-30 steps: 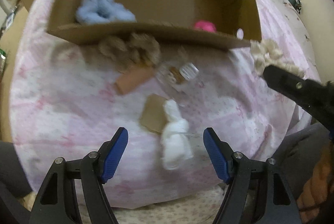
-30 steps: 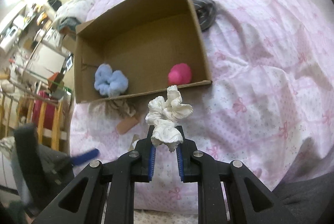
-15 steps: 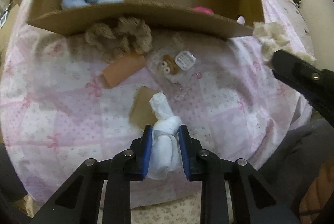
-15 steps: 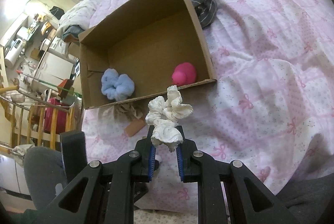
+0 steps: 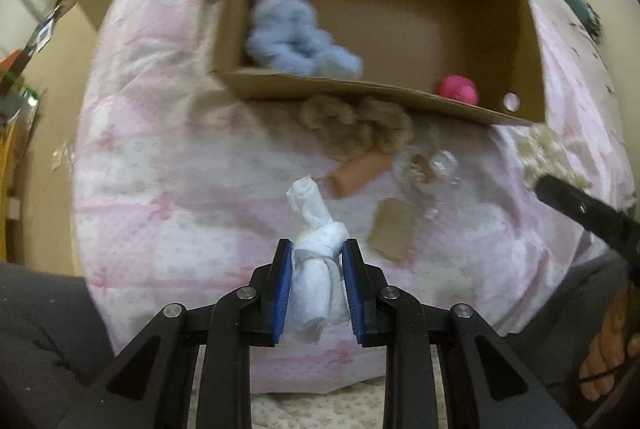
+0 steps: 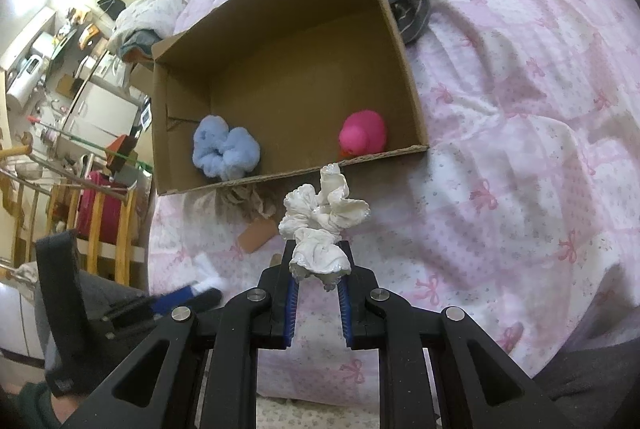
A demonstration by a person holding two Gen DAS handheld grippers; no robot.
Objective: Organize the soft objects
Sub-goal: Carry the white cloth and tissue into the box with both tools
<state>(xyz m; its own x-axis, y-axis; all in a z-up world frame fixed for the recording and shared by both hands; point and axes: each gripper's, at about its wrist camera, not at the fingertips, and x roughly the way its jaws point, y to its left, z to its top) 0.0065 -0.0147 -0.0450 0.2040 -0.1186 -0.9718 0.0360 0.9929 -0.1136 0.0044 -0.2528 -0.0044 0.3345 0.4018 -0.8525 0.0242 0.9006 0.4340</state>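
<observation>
Cardboard box (image 6: 404, 69) holds blue scrunchie (image 6: 226, 147), pink duck (image 6: 363, 138); beige scrunchie (image 5: 356, 123) outside.

The right gripper (image 6: 318, 275) clamps a frilly white fabric scrunchie (image 6: 324, 221) above the pink quilt (image 6: 520, 109), before an open cardboard box (image 6: 404, 69) holding a fluffy blue scrunchie (image 6: 225, 148) and a pink rubber duck (image 6: 363, 138).

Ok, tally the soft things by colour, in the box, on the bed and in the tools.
Blue: 1, the blue scrunchie in the cardboard box.
Pink: 1, the pink toy in the box.
Tan: 1, the tan scrunchie on the bedspread.
White: 1, the knotted white cloth in the left tool.
Cream: 1, the cream scrunchie in the right tool.
Total: 5.
</observation>
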